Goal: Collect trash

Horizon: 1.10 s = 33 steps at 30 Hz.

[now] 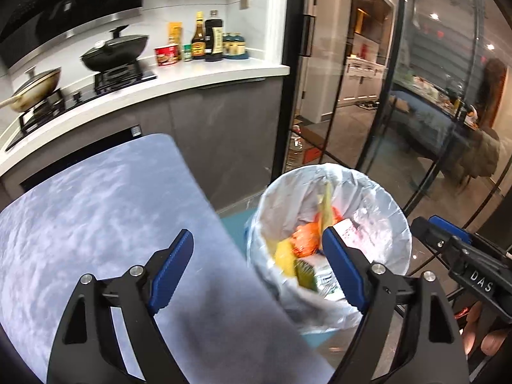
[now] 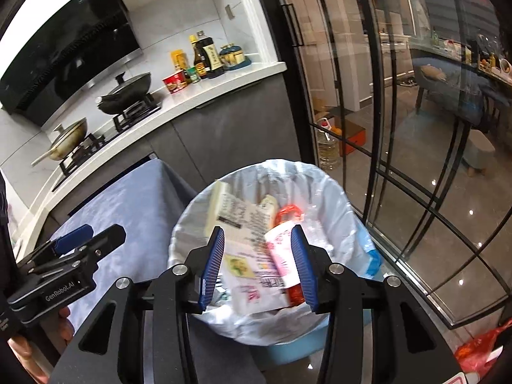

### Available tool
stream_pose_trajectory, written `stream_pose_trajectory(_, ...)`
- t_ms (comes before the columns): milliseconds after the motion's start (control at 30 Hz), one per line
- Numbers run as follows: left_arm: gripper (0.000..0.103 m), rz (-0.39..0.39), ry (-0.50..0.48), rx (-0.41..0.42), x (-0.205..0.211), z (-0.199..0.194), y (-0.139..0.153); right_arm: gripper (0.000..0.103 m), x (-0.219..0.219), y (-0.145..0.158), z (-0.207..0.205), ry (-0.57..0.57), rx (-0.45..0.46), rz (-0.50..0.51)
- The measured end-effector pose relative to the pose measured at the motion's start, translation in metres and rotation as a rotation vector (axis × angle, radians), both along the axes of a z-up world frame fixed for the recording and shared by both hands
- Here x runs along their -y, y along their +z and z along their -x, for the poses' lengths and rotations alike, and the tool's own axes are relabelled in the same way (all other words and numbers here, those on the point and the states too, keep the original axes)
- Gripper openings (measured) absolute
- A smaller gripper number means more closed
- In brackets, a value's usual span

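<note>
Left gripper (image 1: pixel 257 264): jaws spread wide, holding nothing, over the edge of the grey-blue cloth-covered table (image 1: pixel 96 211).
Right gripper (image 2: pixel 260 264): jaws apart, nothing between them, directly above the bin.
Trash bin (image 2: pixel 192 224): blue, lined with a white plastic bag, on the floor just beside the table.
Trash: printed cartons (image 2: pixel 243 220), a pink-and-white packet (image 2: pixel 281 249) and orange wrappers (image 1: pixel 304 240) lie inside the bin.

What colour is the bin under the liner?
Light blue bin, clearest in the right wrist view.
</note>
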<state>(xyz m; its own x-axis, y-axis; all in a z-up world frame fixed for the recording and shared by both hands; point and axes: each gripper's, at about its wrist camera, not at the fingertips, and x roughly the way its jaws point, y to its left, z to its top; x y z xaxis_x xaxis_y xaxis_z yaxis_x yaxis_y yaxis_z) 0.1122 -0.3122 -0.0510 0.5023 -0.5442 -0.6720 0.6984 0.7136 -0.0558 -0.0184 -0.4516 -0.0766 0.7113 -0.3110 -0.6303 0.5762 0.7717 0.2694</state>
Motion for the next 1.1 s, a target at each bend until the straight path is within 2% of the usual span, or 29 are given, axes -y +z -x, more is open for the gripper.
stream_pose_trajectory(233,0.079,-0.023,0.063,-0.008,-0.037,0.003,0.003,0.044,-0.031,0.007,-0.008,0.021,-0.011,0.031)
stream_pose_trajectory(333,0.079,-0.029,0.076,-0.008,-0.046,0.006,0.004,0.054,-0.046,0.011,-0.010,0.007,-0.028,0.061)
stream_pose_trajectory(467,0.079,-0.041,0.089,-0.017,-0.055,0.011,0.003,0.055,-0.058,0.014,-0.009,-0.007,-0.047,0.078)
stream_pose_trajectory(667,0.079,-0.059,0.104,-0.020,-0.059,0.018,-0.001,0.058,-0.070,0.017,0.000,-0.015,-0.073,0.100)
stream_pose_trajectory(800,0.084,-0.060,0.112,-0.027,-0.060,0.022,-0.002,0.061,-0.078,0.018,0.005,-0.026,-0.099,0.124)
stream_pose_trajectory(1100,0.087,-0.069,0.105,-0.040,-0.056,0.034,-0.006,0.066,-0.076,0.014,0.020,-0.051,-0.114,0.099)
